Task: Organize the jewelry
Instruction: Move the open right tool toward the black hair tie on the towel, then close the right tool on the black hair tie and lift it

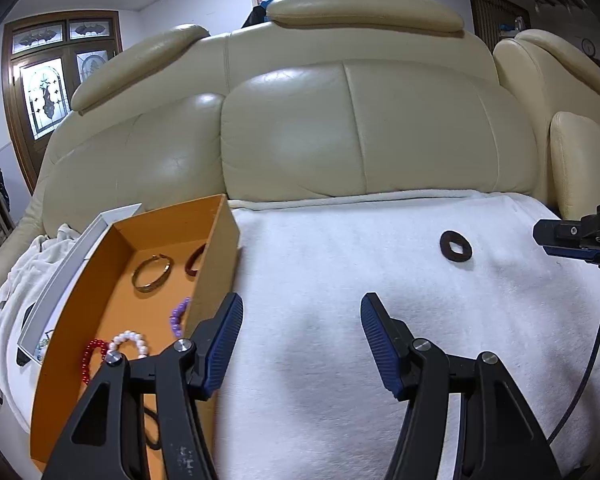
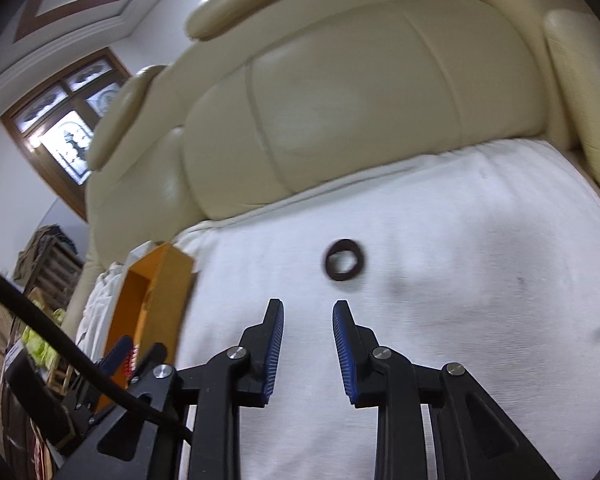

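Note:
A dark brown ring-shaped bracelet [image 1: 455,245] lies alone on the white blanket [image 1: 340,280]; it also shows, blurred, in the right wrist view [image 2: 346,259]. An orange box [image 1: 112,312] at the left holds a gold bangle [image 1: 152,273], a dark red bangle [image 1: 194,260], a purple bead bracelet [image 1: 179,317], a white pearl bracelet [image 1: 130,342] and a red bead bracelet [image 1: 90,358]. My left gripper [image 1: 302,306] is open and empty beside the box's right wall. My right gripper [image 2: 308,310] is open and empty, just short of the brown bracelet.
A cream leather sofa back [image 1: 340,120] rises behind the blanket. The box's white lid [image 1: 72,260] leans at the box's left side. The orange box [image 2: 148,308] shows at the left in the right wrist view. A black cable [image 2: 60,344] crosses there.

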A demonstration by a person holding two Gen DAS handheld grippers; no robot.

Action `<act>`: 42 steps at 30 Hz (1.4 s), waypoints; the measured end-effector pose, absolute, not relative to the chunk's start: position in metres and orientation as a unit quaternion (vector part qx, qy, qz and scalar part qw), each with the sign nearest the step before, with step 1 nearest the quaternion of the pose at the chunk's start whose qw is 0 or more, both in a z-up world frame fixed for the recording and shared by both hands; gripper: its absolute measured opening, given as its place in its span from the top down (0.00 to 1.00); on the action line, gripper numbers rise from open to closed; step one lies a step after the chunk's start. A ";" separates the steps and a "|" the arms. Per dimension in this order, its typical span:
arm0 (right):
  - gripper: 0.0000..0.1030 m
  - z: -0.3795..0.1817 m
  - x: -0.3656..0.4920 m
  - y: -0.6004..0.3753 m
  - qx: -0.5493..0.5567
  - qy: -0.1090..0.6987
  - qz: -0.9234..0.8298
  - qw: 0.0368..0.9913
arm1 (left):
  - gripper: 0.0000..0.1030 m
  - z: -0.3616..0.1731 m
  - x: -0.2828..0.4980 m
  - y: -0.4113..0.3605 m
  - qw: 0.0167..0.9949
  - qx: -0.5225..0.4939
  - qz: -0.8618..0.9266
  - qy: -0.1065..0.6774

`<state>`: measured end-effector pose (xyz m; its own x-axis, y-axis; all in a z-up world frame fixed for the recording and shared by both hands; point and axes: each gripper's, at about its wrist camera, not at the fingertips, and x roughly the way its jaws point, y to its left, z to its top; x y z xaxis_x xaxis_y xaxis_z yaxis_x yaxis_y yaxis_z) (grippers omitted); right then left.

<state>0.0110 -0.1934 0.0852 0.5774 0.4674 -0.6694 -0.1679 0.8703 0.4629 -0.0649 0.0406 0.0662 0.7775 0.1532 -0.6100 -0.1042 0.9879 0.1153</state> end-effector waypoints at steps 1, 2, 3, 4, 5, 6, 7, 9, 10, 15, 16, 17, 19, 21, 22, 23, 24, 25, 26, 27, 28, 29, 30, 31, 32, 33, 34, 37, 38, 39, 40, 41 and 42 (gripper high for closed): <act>0.72 0.083 0.014 -0.196 0.180 0.426 0.179 0.869 | 0.40 0.065 -0.063 0.038 0.941 0.037 0.068 0.329; 0.72 0.082 0.016 -0.199 0.182 0.430 0.174 0.867 | 0.40 0.064 -0.063 0.036 0.941 0.036 0.067 0.330; 0.72 0.080 0.018 -0.200 0.182 0.436 0.171 0.865 | 0.40 0.063 -0.061 0.034 0.940 0.036 0.067 0.332; 0.72 0.079 0.021 -0.201 0.180 0.441 0.168 0.863 | 0.40 0.061 -0.060 0.031 0.939 0.038 0.067 0.334; 0.72 0.078 0.021 -0.201 0.179 0.443 0.166 0.863 | 0.40 0.060 -0.059 0.029 0.939 0.039 0.068 0.336; 0.72 0.078 0.022 -0.203 0.179 0.446 0.163 0.862 | 0.40 0.059 -0.058 0.029 0.938 0.040 0.068 0.338; 0.72 0.078 0.022 -0.204 0.179 0.449 0.162 0.860 | 0.40 0.058 -0.056 0.027 0.937 0.041 0.068 0.341; 0.72 0.077 0.022 -0.205 0.182 0.453 0.161 0.858 | 0.40 0.056 -0.053 0.026 0.935 0.043 0.068 0.345; 0.72 0.076 0.023 -0.205 0.182 0.455 0.159 0.857 | 0.40 0.054 -0.052 0.026 0.934 0.044 0.069 0.348; 0.72 0.066 0.029 -0.202 0.181 0.464 0.163 0.852 | 0.40 0.046 -0.045 0.025 0.928 0.044 0.064 0.364; 0.72 0.063 0.031 -0.202 0.182 0.466 0.163 0.850 | 0.40 0.045 -0.043 0.025 0.927 0.042 0.062 0.368; 0.72 0.060 0.034 -0.203 0.184 0.468 0.160 0.849 | 0.40 0.042 -0.039 0.024 0.925 0.039 0.057 0.375; 0.72 0.056 0.040 -0.203 0.187 0.467 0.159 0.850 | 0.40 0.037 -0.033 0.023 0.921 0.034 0.050 0.385; 0.72 0.055 0.045 -0.202 0.179 0.458 0.159 0.856 | 0.40 0.033 -0.027 0.021 0.918 0.030 0.047 0.392; 0.72 0.053 0.049 -0.201 0.175 0.457 0.160 0.857 | 0.40 0.030 -0.023 0.020 0.917 0.029 0.046 0.395; 0.72 0.049 0.054 -0.199 0.174 0.460 0.161 0.856 | 0.40 0.028 -0.018 0.019 0.916 0.028 0.044 0.397; 0.72 0.046 0.058 -0.199 0.176 0.463 0.160 0.854 | 0.40 0.027 -0.014 0.019 0.917 0.028 0.045 0.395; 0.72 0.042 0.064 -0.197 0.181 0.467 0.160 0.851 | 0.40 0.026 -0.009 0.019 0.918 0.027 0.047 0.392; 0.72 0.041 0.068 -0.195 0.183 0.467 0.161 0.850 | 0.40 0.024 -0.004 0.020 0.919 0.024 0.048 0.391; 0.72 0.040 0.072 -0.193 0.183 0.465 0.163 0.851 | 0.40 0.024 -0.001 0.021 0.919 0.020 0.048 0.391; 0.72 0.039 0.078 -0.189 0.177 0.460 0.163 0.855 | 0.40 0.022 0.002 0.023 0.918 0.016 0.049 0.392; 0.72 0.037 0.082 -0.186 0.172 0.459 0.160 0.857 | 0.40 0.021 0.006 0.025 0.918 0.014 0.050 0.393; 0.72 0.035 0.088 -0.183 0.166 0.460 0.156 0.858 | 0.40 0.020 0.009 0.027 0.918 0.015 0.052 0.393; 0.72 0.031 0.093 -0.180 0.163 0.465 0.152 0.857 | 0.40 0.019 0.012 0.028 0.918 0.016 0.054 0.393; 0.72 0.027 0.096 -0.179 0.162 0.468 0.149 0.856 | 0.40 0.017 0.015 0.029 0.917 0.018 0.055 0.395; 0.72 0.023 0.101 -0.177 0.159 0.472 0.142 0.855 | 0.39 0.015 0.018 0.029 0.915 0.020 0.055 0.399; 0.72 0.020 0.104 -0.175 0.154 0.474 0.134 0.857 | 0.40 0.014 0.021 0.030 0.915 0.022 0.053 0.400; 0.72 0.014 0.112 -0.169 0.143 0.473 0.122 0.861 | 0.40 0.013 0.024 0.031 0.914 0.034 0.051 0.400; 0.72 0.014 0.113 -0.166 0.136 0.470 0.119 0.864 | 0.40 0.014 0.024 0.031 0.914 0.035 0.049 0.401; 0.72 0.014 0.115 -0.162 0.125 0.466 0.116 0.868 | 0.40 0.014 0.024 0.031 0.914 0.036 0.047 0.402; 0.72 0.013 0.115 -0.158 0.115 0.463 0.112 0.871 | 0.39 0.014 0.023 0.031 0.913 0.037 0.045 0.403; 0.72 0.013 0.116 -0.154 0.107 0.461 0.109 0.874 | 0.39 0.015 0.023 0.031 0.914 0.039 0.044 0.402; 0.75 0.013 0.117 -0.151 0.095 0.457 0.105 0.878 | 0.39 0.016 0.023 0.031 0.914 0.039 0.043 0.401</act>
<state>0.1167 -0.1505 0.0128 0.5604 0.2718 -0.7824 -0.0973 0.9597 0.2637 0.0228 0.0309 0.0157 0.6739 0.1111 -0.7304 -0.0479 0.9931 0.1069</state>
